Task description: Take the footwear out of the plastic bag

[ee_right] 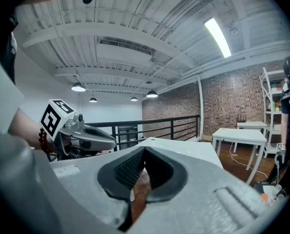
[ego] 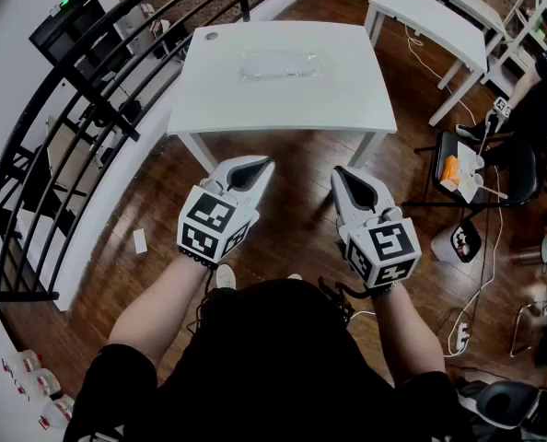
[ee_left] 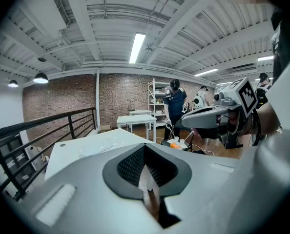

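Observation:
A clear plastic bag [ego: 278,65] lies flat on the far middle of the white table [ego: 347,109]. What is inside it looks pale and I cannot make it out. Both grippers hang over the wooden floor, short of the table's near edge. My left gripper [ego: 260,164] and my right gripper [ego: 341,171] are side by side, both shut with nothing in them. In the left gripper view the jaws [ee_left: 145,147] meet at the tip, and the bag [ee_left: 98,147] shows faintly on the table beyond. The right gripper view shows its own jaws [ee_right: 144,152] closed too, with the left gripper [ee_right: 81,135] beside them.
A black metal railing [ego: 80,109] runs along the left. Two more white tables [ego: 430,17] stand at the back right. A black chair [ego: 458,168] with an orange item, cables and gear crowd the floor at right. A person [ee_left: 175,104] stands by shelves far off.

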Demonstrator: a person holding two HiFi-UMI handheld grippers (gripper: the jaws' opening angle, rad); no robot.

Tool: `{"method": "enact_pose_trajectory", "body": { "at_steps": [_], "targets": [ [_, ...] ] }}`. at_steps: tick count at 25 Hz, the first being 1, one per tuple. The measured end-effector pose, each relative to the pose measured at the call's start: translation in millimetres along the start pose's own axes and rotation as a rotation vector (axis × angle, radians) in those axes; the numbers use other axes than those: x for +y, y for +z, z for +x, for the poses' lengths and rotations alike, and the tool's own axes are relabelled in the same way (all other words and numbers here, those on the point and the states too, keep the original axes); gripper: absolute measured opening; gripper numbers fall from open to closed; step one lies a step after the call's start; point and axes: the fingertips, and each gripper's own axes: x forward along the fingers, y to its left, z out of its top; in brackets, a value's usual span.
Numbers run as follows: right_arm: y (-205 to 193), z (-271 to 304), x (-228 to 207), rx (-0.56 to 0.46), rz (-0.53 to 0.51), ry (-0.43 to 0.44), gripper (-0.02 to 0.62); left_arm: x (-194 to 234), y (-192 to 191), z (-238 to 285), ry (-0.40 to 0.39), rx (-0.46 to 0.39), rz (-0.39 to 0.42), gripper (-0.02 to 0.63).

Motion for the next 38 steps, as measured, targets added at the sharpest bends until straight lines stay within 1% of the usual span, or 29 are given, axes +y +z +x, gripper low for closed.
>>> {"method": "enact_pose_trajectory", "body": {
  "at_steps": [4,10,15,20,25,32,38],
  "targets": [
    [-4.5,-5.6,-5.6,0.003,-0.001,0.013,-0.008,-8.7,1.2,5.4,0.009,-0.002,-0.002,0.017],
    [-9.6,-5.1,-15.0,0.007,0.016,0.024,-0.008,-10.0,1.9,12.9,0.020,0.012,-0.004,0.017],
    [-8.7,8.0,-22.1,0.013,0.024,0.025,-0.008,-0.5,2.0,25.6,0.010,0.024,-0.007,0.017],
    [-9.9,25.3,-39.3,0.033,0.023,0.004,-0.008,13.0,4.0,50.7,-0.018,0.020,-0.018,0.017],
    [-8.1,58.2,-53.4,0.058,0.017,-0.016,-0.008,42.5,4.3,74.7,-0.044,0.010,-0.037,0.017],
    [4.9,125.7,-64.1,0.092,0.005,-0.028,-0.008,107.0,8.9,101.0,-0.066,-0.003,-0.068,0.017],
    [17.5,186.5,-64.7,0.115,0.001,-0.049,-0.008,159.6,8.3,115.6,-0.105,0.000,-0.081,0.017]
  ]
}}
